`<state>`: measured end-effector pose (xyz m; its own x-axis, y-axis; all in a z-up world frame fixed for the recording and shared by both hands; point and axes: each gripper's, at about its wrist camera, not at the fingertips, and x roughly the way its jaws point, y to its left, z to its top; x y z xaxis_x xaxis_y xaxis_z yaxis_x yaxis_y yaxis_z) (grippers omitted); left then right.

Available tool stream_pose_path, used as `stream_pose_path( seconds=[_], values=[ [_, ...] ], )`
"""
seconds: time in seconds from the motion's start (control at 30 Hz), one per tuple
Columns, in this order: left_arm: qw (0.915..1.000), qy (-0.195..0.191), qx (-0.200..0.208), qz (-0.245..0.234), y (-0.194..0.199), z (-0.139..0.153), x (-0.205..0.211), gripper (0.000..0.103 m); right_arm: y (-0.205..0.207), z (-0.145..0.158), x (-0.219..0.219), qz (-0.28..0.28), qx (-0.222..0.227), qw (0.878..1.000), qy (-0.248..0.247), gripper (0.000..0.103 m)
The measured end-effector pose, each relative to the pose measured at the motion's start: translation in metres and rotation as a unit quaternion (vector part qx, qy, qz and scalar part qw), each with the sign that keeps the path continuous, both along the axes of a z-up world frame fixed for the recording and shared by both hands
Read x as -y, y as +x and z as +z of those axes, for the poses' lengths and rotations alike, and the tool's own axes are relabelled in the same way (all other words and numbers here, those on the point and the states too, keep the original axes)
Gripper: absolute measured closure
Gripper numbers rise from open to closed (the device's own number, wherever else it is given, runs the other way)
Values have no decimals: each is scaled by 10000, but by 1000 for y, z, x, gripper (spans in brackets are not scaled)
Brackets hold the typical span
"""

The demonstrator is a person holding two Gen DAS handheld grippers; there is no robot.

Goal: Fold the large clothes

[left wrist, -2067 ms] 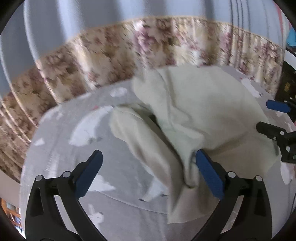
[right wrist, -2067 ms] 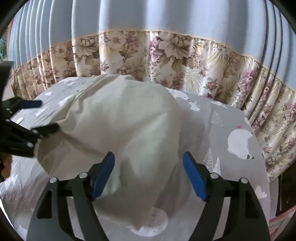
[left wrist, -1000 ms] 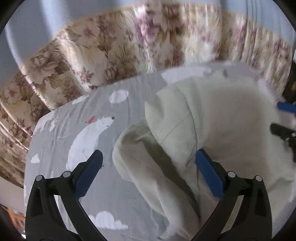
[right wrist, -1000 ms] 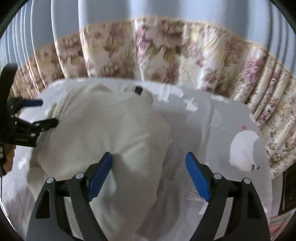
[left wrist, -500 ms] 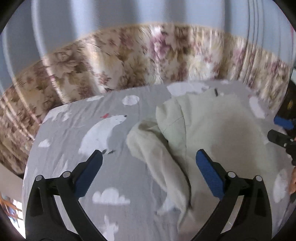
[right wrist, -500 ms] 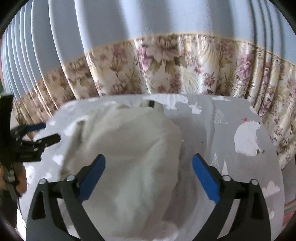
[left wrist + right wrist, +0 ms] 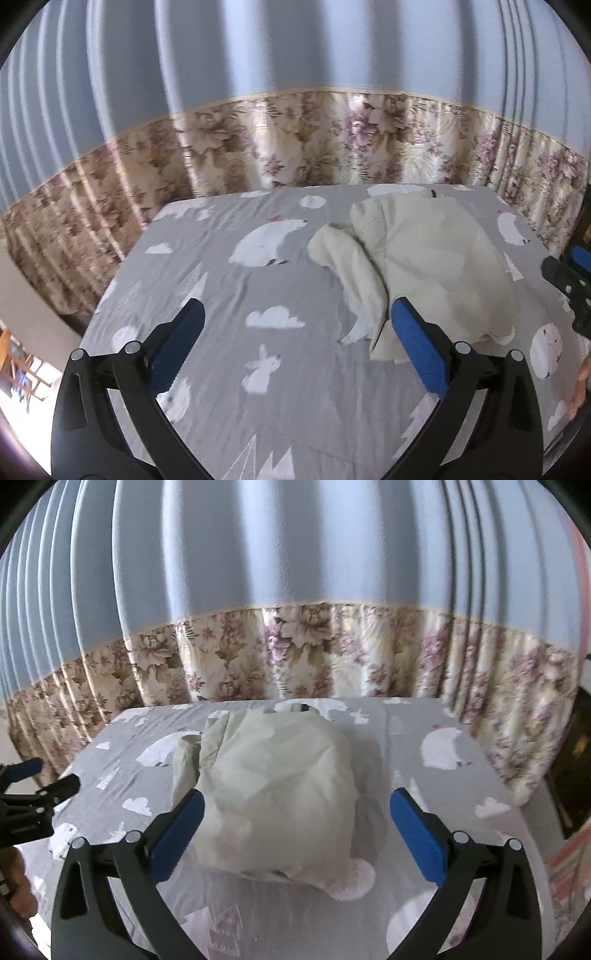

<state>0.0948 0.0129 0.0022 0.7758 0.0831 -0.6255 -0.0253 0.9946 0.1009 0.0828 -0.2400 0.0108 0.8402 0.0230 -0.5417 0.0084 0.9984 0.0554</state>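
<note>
Left and right wrist views, both looking down my fingers at the bed. My left gripper [image 7: 295,343] stands wide with nothing between its blue pads; my right gripper [image 7: 295,825] is spread as wide as it goes and also grips nothing, though the garment shows in the gap behind it. The cream garment [image 7: 273,786] lies in a rounded, partly folded heap at the centre of the right view; in the left view [image 7: 424,269] it sits right of centre, on the grey bedsheet [image 7: 221,277] printed with bears and clouds.

Risks, as I judge them: the heap looks puffed rather than flat, so the fold may spring open or slide once let alone. A loose flap, probably a sleeve, trails to the lower left of the heap in the left view, and a pad could drag it and spoil the edge. Pinching several layers at once would bunch the cloth.

Hard to make out: the heap's far edge, bar a small dark tab near the flowered curtain [image 7: 295,657]; how many layers it holds; its underside. My other gripper is cut off at each frame's side
</note>
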Motion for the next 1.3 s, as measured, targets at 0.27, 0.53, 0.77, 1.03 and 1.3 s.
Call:
stream_pose_path(
  seconds=[0.27,0.53,0.77,1.03,1.3],
  values=[
    [9993,94,170,318,-50,10,-5,3,-54,16,-9,-366,176,9991,-100,2],
    [9983,38,512,281,-88,30,-4,3,-82,33,-18,-370,247,9988,-214,2],
    [9968,3,765,214,-108,46,3,3,-93,40,-20,-392,235,9987,-242,2],
    [9981,-45,569,238,-107,38,3,3,-93,37,-19,-523,77,9984,-212,2],
    [9982,-82,444,384,-101,33,-1,3,-91,35,-18,-567,31,9981,-254,2]
  ],
)
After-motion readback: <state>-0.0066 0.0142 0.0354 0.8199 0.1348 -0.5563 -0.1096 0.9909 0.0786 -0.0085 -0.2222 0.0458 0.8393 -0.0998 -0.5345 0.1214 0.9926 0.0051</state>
